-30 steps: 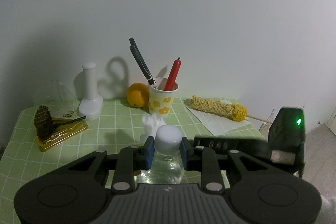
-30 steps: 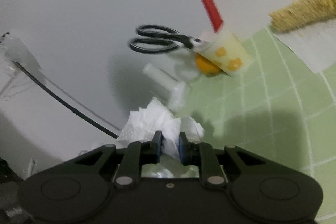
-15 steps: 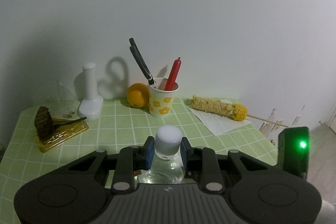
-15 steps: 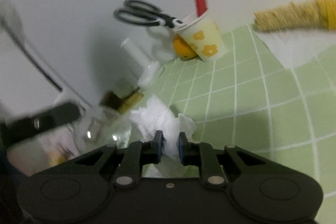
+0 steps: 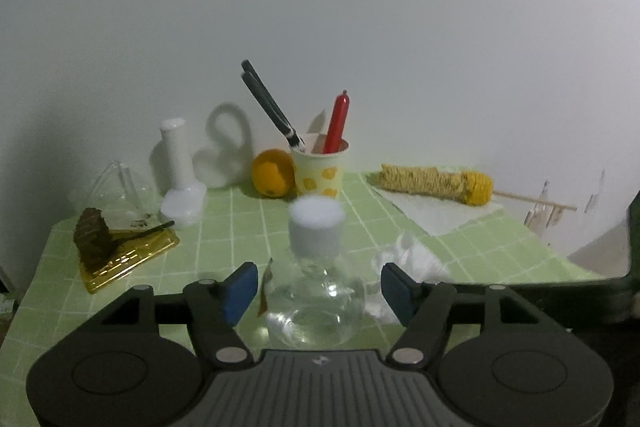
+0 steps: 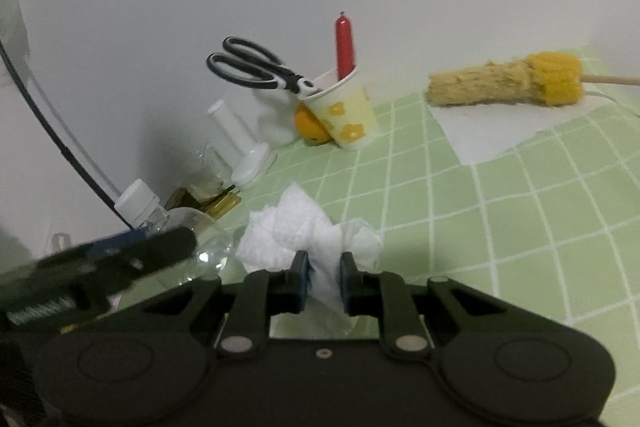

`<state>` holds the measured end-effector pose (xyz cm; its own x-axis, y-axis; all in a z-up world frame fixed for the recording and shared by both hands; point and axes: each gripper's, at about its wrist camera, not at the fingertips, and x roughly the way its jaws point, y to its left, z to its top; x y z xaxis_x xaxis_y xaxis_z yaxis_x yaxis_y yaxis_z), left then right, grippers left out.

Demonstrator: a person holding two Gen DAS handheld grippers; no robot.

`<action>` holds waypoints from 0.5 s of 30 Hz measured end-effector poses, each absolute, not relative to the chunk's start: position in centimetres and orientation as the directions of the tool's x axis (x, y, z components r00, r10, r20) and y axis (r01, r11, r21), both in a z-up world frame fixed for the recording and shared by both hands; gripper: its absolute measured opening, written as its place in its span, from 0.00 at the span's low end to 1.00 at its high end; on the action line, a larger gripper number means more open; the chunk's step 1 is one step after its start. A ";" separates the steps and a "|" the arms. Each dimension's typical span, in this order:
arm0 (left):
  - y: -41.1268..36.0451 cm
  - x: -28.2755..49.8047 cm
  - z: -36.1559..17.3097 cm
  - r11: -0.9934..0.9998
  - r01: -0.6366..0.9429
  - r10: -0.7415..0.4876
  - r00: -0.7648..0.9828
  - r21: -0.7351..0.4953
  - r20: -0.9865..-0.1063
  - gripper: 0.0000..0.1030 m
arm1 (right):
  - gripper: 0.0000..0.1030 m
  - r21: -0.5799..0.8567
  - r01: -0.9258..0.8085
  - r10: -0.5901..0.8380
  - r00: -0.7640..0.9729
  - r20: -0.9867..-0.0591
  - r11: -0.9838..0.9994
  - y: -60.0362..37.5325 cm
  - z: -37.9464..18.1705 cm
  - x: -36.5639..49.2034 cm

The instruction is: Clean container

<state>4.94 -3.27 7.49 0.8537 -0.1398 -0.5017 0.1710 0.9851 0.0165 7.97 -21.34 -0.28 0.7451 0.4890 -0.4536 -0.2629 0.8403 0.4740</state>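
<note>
The left claw stands spread wide, its blue pads clear of the bottle on either side; the right claw is pinching a crumpled paper towel. Both work over the green checked tabletop, with the wad just right of the bottle in the left wrist view.

The clear bottle stands between the left claw's open fingers, upright, long axis vertical, white cap pointing up. From the right wrist view it sits at the left edge, partly hidden behind the left claw.

The step in hand looks like wiping the bottle's outside. To do it well, I would steady the bottle first by closing the left claw on the neck just under the cap, since an ungripped bottle would likely tip or slide under a sideways wipe. Then press the towel lightly against the rounded shoulder and sweep around it.
</note>
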 end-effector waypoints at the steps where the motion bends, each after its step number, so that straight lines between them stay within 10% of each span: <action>1: -3.4 5.1 7.2 0.985 0.169 -0.135 0.856 0.023 -0.500 0.67 | 0.16 0.473 -0.258 0.484 0.748 -0.455 0.843 -21.4 -0.3 7.9; 15: -4.8 5.1 6.2 0.955 0.293 -0.237 0.852 0.049 -0.468 0.59 | 0.16 0.481 -0.218 0.446 0.785 -0.430 0.849 -22.3 0.6 6.3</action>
<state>5.05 -4.79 6.18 0.8516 -0.2370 -0.4676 0.2927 0.9549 0.0492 6.31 -22.31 0.61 0.7854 0.4455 -0.4298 -0.2180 0.8489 0.4815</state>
